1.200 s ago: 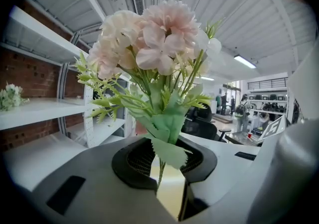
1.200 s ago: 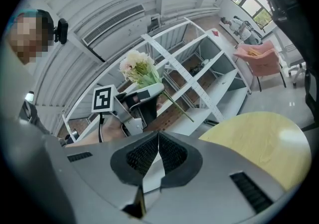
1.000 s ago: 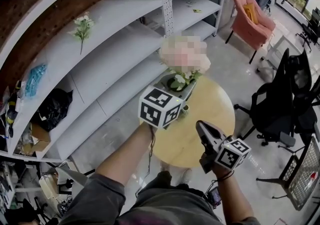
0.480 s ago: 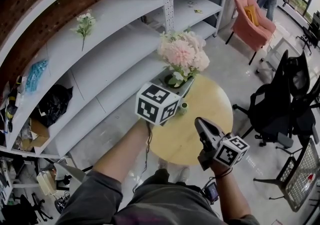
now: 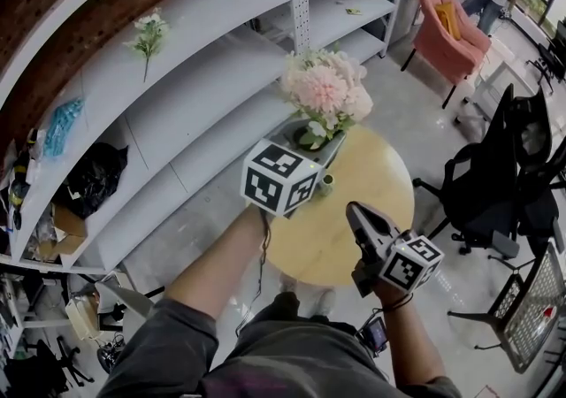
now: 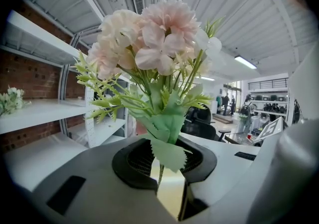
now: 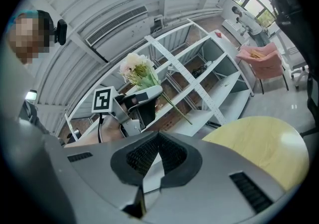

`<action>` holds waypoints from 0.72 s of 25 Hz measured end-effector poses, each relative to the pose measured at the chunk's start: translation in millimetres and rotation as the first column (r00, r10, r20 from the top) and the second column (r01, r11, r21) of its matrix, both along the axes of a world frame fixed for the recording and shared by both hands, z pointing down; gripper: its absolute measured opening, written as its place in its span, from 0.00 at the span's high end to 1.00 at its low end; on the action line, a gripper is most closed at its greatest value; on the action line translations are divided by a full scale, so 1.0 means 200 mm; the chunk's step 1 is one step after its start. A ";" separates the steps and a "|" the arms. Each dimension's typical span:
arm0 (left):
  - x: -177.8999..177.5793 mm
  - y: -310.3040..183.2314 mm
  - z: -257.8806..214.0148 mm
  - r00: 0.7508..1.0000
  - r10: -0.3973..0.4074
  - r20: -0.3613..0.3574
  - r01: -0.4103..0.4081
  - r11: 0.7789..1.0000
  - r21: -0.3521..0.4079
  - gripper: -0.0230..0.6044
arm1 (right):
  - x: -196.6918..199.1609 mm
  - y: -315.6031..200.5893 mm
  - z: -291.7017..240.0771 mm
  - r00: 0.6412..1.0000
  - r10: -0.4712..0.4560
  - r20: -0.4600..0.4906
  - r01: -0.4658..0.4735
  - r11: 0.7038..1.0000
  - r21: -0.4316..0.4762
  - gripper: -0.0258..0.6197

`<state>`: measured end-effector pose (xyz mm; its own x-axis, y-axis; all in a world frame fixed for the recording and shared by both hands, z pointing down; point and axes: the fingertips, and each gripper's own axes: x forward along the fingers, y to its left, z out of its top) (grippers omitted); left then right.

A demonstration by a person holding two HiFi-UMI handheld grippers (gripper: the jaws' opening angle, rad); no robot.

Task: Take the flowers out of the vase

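Flowers point(image 5: 325, 91). Head view: pink bunch, blooms uppermost, held above the round table's point(image 5: 380, 179) far edge by the left gripper point(image 5: 318, 150); the right gripper point(image 5: 355, 213) is toward the near edge. Left gripper view: jaws clamp the upright stem point(image 6: 160, 175). Right gripper view: the stem slants down-right below the left gripper; the right jaws are closed and empty.

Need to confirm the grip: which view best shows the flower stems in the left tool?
Left gripper view: the stems sit close-up between the left tool's pads. Head view: its marker cube hides them, only blooms show. Right gripper view: small, one stem trailing below.
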<state>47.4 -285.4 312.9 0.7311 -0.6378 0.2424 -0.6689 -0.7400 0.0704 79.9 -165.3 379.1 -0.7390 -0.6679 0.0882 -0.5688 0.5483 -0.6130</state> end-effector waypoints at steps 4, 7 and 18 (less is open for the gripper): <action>-0.01 0.00 0.00 1.000 -0.001 0.000 0.001 1.000 0.001 0.81 | -0.01 -0.01 0.00 1.000 0.001 0.003 -0.001 1.000 0.001 0.94; -0.01 0.00 0.01 1.000 0.000 -0.003 0.000 1.000 -0.004 0.81 | 0.00 -0.01 0.01 1.000 0.001 0.005 -0.001 1.000 -0.002 0.94; 0.00 -0.03 0.06 1.000 -0.002 -0.002 0.002 1.000 -0.023 0.81 | 0.01 -0.03 0.05 1.000 -0.004 0.003 0.004 1.000 -0.024 0.94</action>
<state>47.2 -290.4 324.1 0.7301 -0.6339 0.2554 -0.6705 -0.7366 0.0884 82.5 -170.9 389.1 -0.7418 -0.6629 0.1018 -0.5649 0.5358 -0.6275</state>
